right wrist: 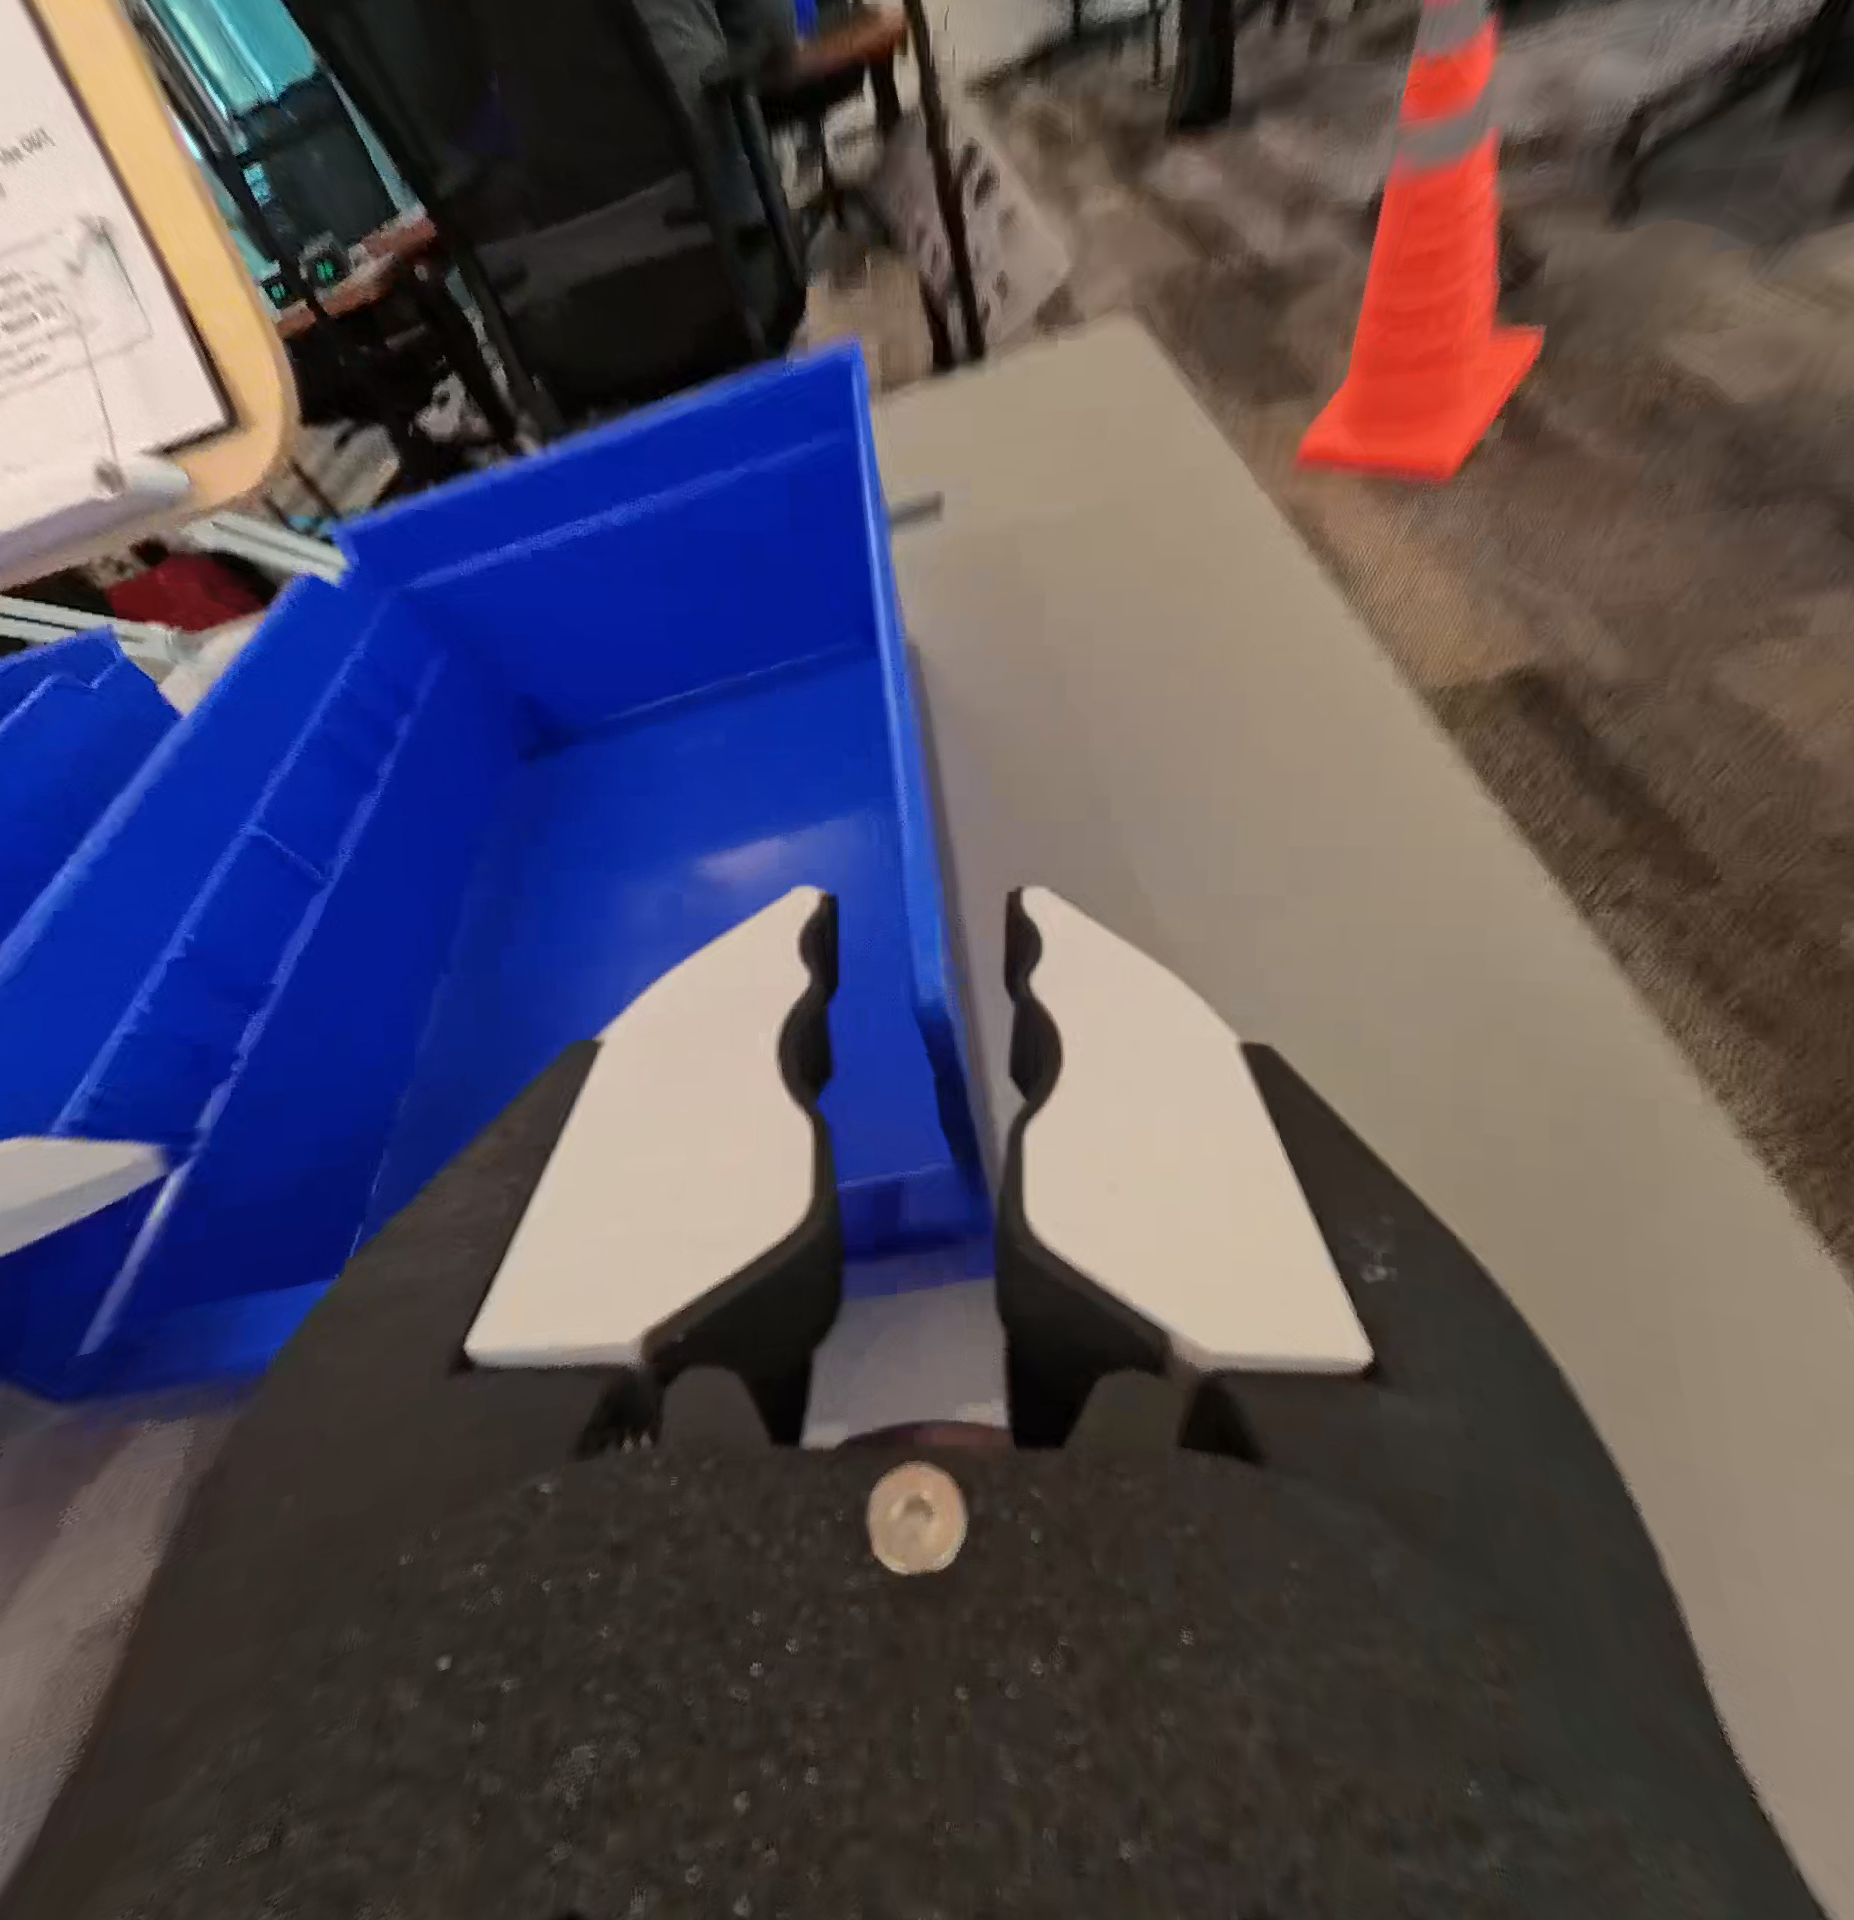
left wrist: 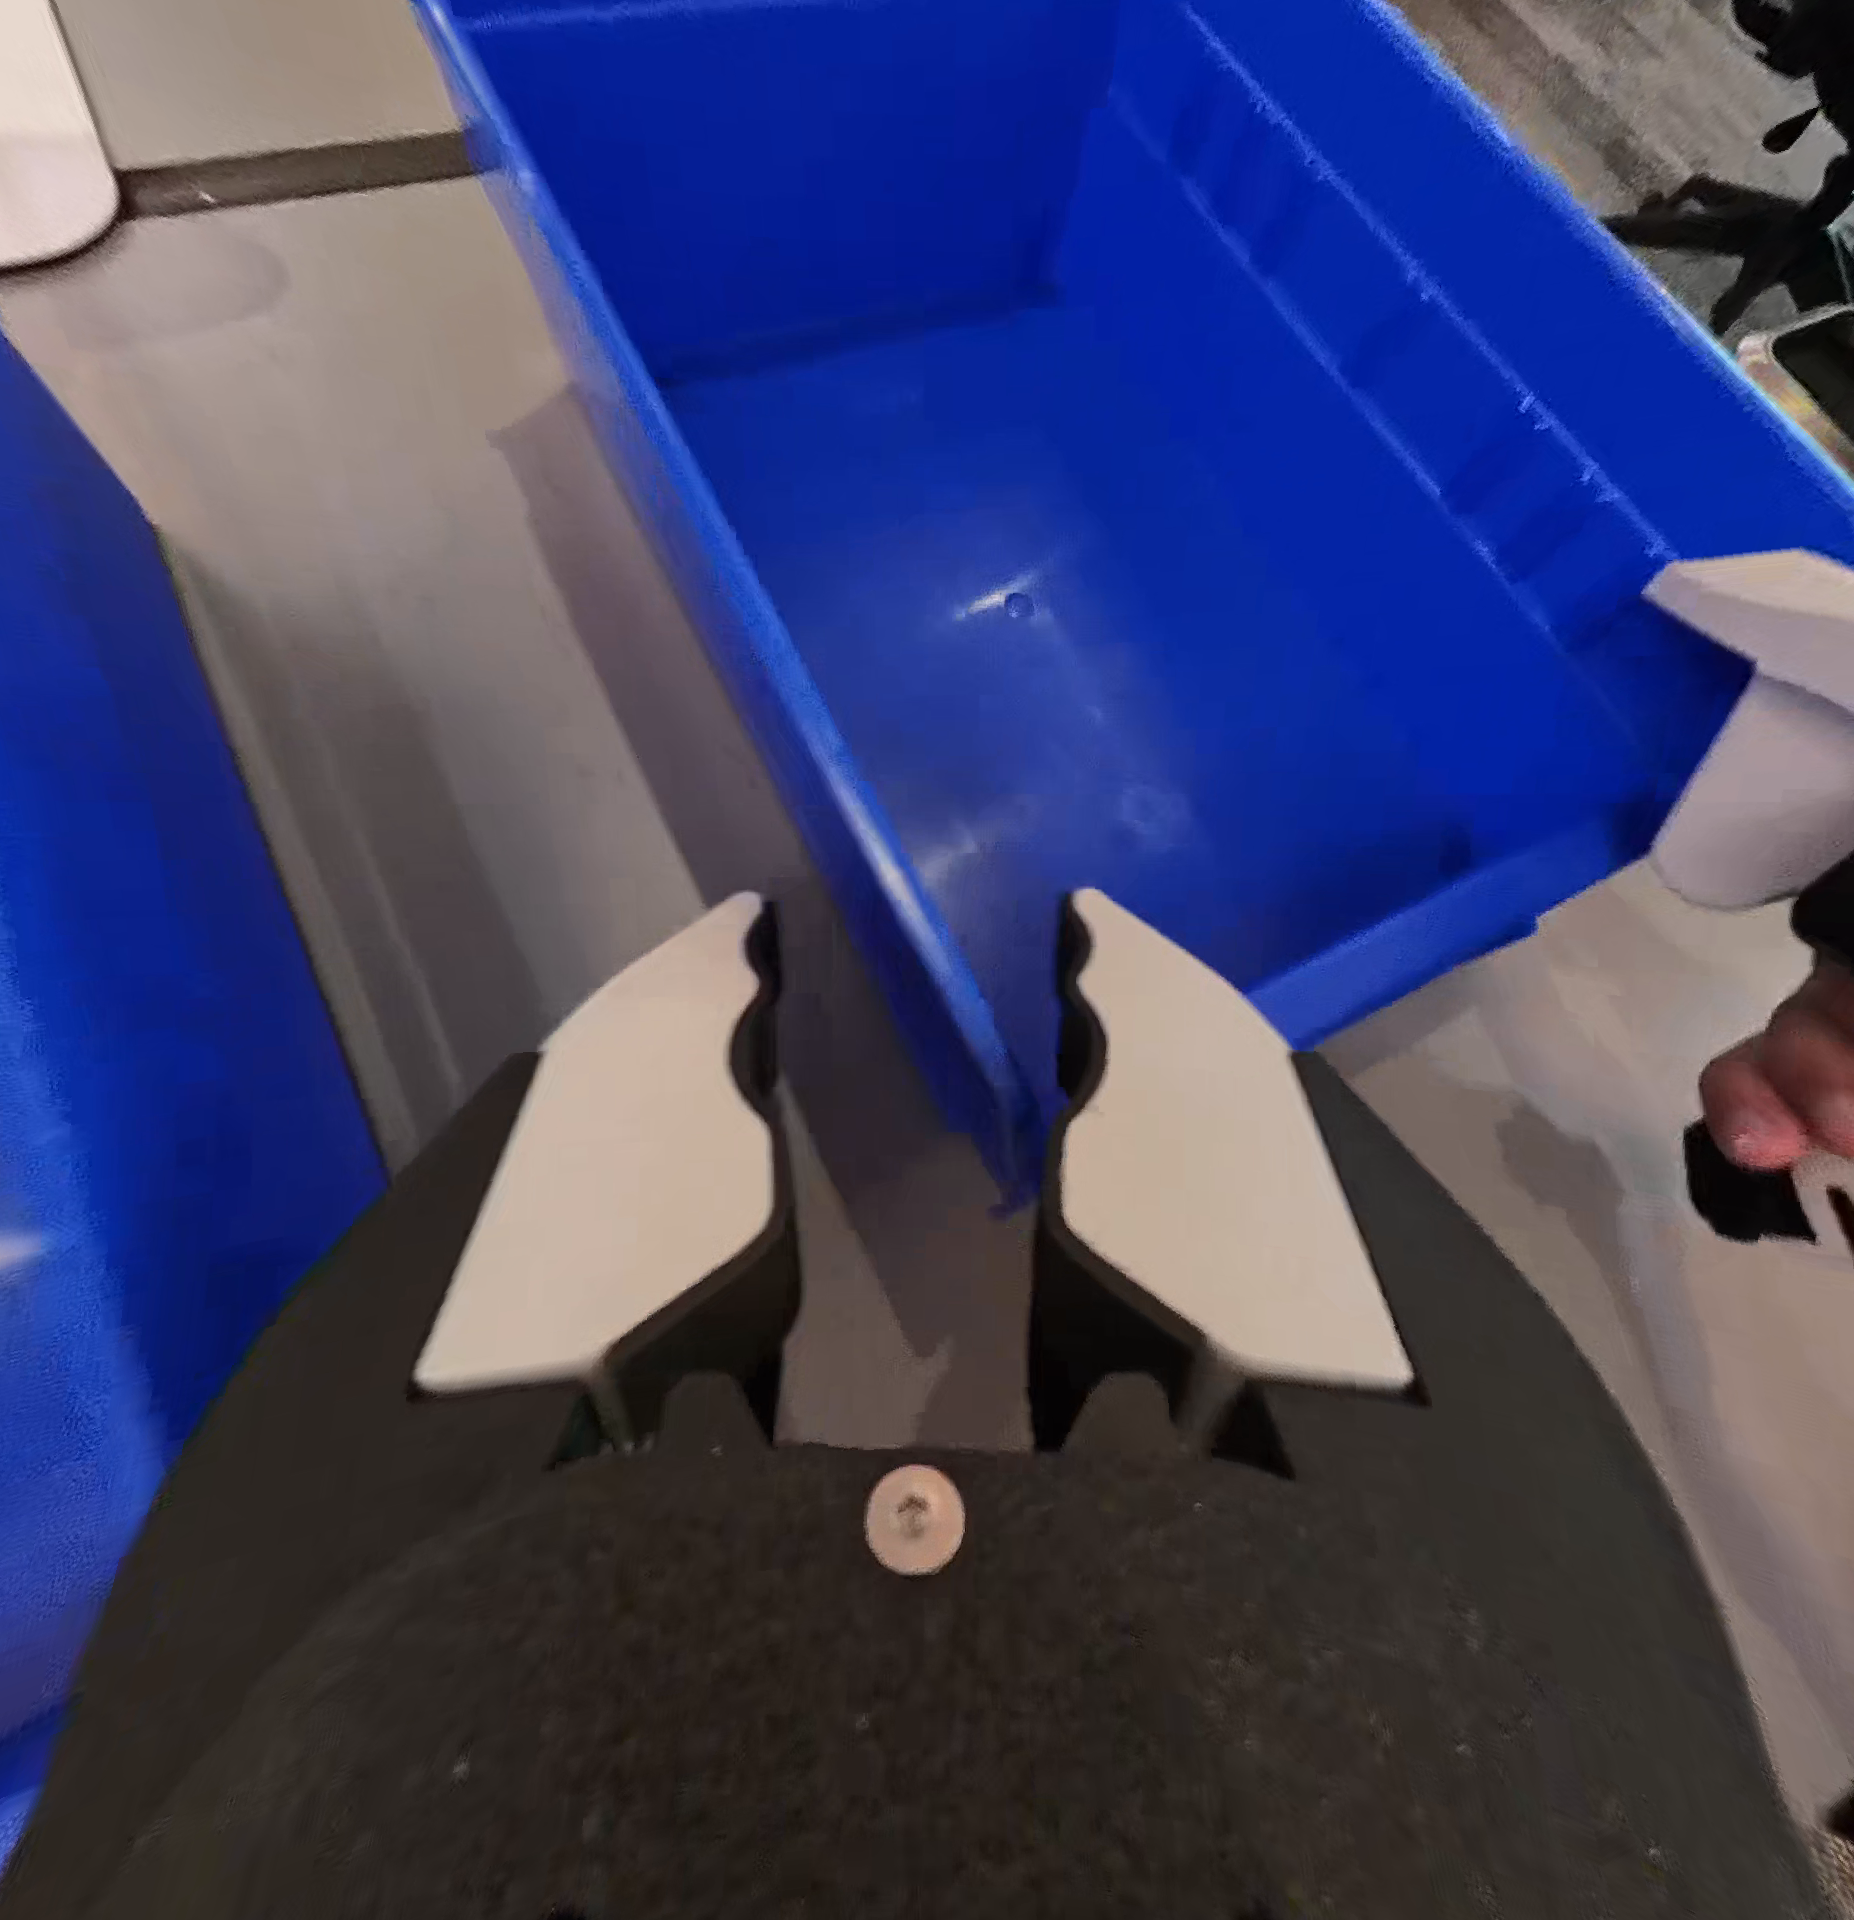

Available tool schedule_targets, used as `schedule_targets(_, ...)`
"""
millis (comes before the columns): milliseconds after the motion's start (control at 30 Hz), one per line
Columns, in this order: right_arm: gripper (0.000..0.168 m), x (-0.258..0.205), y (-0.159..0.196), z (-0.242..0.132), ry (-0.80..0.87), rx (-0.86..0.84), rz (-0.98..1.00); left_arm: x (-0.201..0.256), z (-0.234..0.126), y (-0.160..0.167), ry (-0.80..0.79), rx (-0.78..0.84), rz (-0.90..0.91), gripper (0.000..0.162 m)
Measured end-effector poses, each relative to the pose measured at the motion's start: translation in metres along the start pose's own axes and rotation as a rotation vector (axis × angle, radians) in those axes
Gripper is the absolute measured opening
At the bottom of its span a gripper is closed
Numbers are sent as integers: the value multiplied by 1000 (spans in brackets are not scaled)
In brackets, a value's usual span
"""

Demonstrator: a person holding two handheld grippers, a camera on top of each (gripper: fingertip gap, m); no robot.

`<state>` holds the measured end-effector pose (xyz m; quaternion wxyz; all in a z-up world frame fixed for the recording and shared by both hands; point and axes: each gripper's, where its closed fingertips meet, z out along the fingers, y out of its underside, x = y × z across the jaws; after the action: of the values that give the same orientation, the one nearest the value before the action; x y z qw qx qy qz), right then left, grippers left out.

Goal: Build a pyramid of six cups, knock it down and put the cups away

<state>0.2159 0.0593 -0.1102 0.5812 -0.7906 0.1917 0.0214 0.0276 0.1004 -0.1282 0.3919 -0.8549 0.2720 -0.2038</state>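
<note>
We see a grey table [right wrist: 1162, 727] carrying a blue bin [right wrist: 632, 644], second blue bin [right wrist: 40, 748] beside it.

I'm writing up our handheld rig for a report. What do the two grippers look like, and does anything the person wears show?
Both match: the left gripper and right gripper each have a black, grainy, rounded body with a silver screw at its centre, and two pale grey, curved fingers with black, wavy inner pads. No cables show. In the left wrist view, a hand shows beside a dark sleeve.
</note>
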Motion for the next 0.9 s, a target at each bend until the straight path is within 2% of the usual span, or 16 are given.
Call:
schedule_targets(33,33,-2,-15,-11,17,69,-49,-3,-13,-3,19,18,7,58)
schedule_targets(100,43,-17,-53,-44,32,260,-168,-13,-51,-15,57,102,41,52)
schedule_targets(133,44,-30,-70,-61,28,365,-234,-23,-73,-21,55,143,56,60)
schedule_targets(167,47,-46,-82,-76,21,445,-299,-27,-98,-25,108,184,59,51)
schedule_targets(200,51,-65,-89,-84,1,488,-352,-29,-124,-28,177,229,52,60)
schedule_targets(300,66,-148,-74,-82,-214,442,-431,-55,-190,-29,232,345,110,65)
schedule_targets(400,67,-245,-26,-75,-499,301,-309,-141,-221,-22,-16,415,127,60)
schedule_targets(467,63,-289,19,-68,-547,171,-298,-210,-217,-4,-192,378,75,60)
schedule_targets(533,64,-303,49,-57,-425,122,-317,-253,-195,26,-207,269,-51,65)
schedule_targets(633,61,-297,68,-44,-203,101,-346,-271,-163,55,-122,202,-203,67)
schedule_targets(700,58,-308,89,-37,-223,22,-305,-279,-142,65,-135,131,-176,64)
schedule_targets(733,49,-305,96,-31,-177,-8,-271,-278,-135,66,-126,109,-163,60)
schedule_targets(767,37,-303,104,-24,-142,-45,-269,-275,-131,63,-98,116,-161,43)
schedule_targets(800,14,-304,111,-19,-131,-85,-275,-271,-130,59,-74,135,-173,25)
schedule_targets(833,5,-304,113,-16,-107,-99,-254,-275,-130,58,-125,135,-182,19)
schedule_targets(900,3,-306,110,-16,-58,-77,-239,-283,-134,55,-215,132,-135,6)
